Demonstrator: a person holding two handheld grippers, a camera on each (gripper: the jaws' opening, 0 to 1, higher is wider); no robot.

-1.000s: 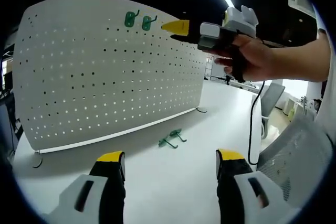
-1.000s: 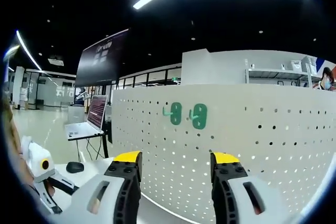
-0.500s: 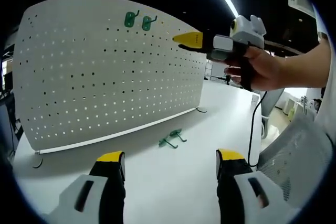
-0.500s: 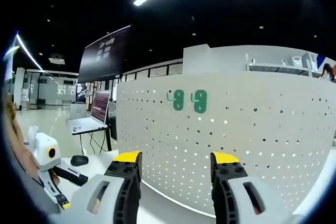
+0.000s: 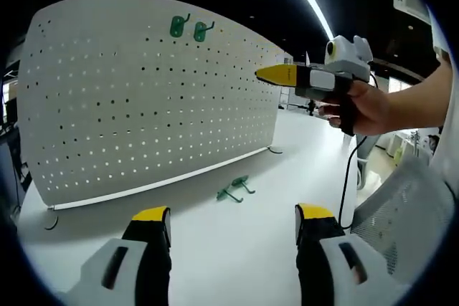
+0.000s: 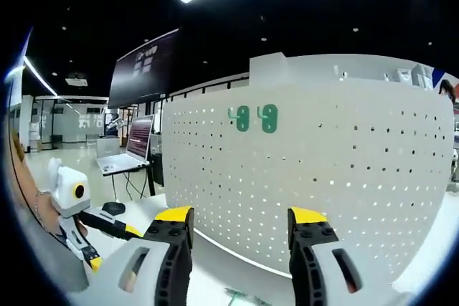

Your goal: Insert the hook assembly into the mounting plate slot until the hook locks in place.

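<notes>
White table (image 5: 237,241), upright pegboard (image 5: 143,105) (dim hall behind); left gripper (image 5: 233,221) and right gripper (image 6: 240,218) spread, empty.

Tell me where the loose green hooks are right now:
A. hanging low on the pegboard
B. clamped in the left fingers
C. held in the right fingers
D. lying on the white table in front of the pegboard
D: the loose green hooks lie flat on the white table in front of the pegboard, clear of both open grippers.
</notes>
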